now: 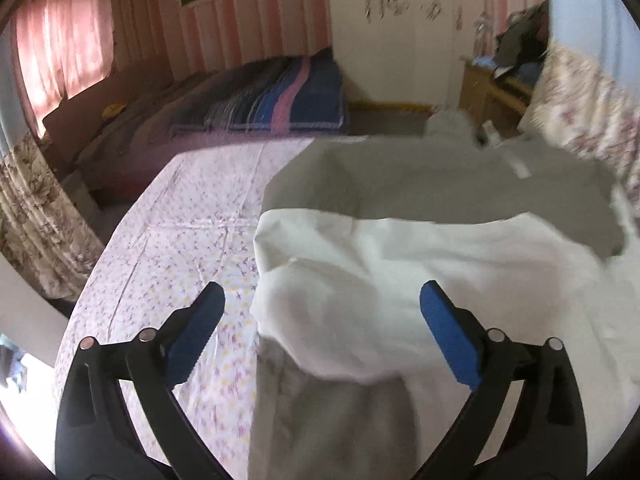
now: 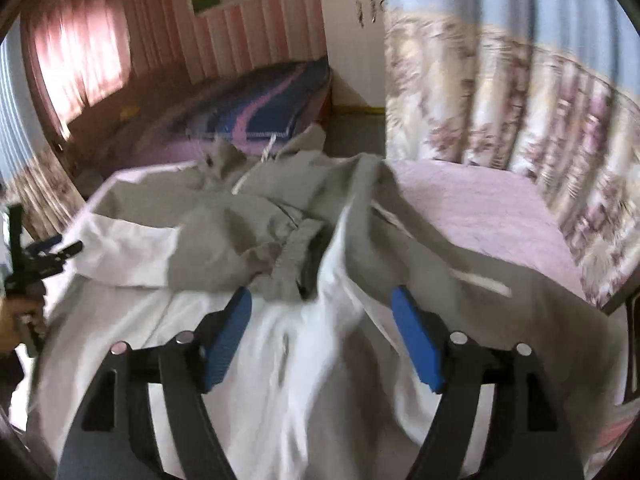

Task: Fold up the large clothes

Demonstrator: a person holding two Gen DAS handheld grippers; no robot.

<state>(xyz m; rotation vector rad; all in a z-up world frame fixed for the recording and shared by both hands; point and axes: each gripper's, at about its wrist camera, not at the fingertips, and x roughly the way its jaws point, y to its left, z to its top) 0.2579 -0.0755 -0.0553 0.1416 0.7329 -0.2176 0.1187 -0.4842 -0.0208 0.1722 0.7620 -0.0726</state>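
Note:
A large grey garment with a white lining [image 1: 400, 248] lies on the floral bedsheet [image 1: 180, 208]. In the left wrist view its white inside is turned up over the grey outer cloth. My left gripper [image 1: 322, 312] is open above the garment's left edge, holding nothing. In the right wrist view the garment [image 2: 248, 216] lies crumpled, with a grey elastic cuff [image 2: 296, 248] in the middle. My right gripper [image 2: 322, 312] is open just over the white lining, empty. The left gripper [image 2: 48, 254] also shows at the far left of the right wrist view, beside the garment's edge.
A second bed with a striped blue and pink blanket [image 1: 280, 92] stands behind. Floral curtains [image 2: 520, 120] hang close on the right. A wooden cabinet [image 1: 492, 92] with clutter stands at the back right. Pink window curtains [image 1: 68, 40] hang at the left.

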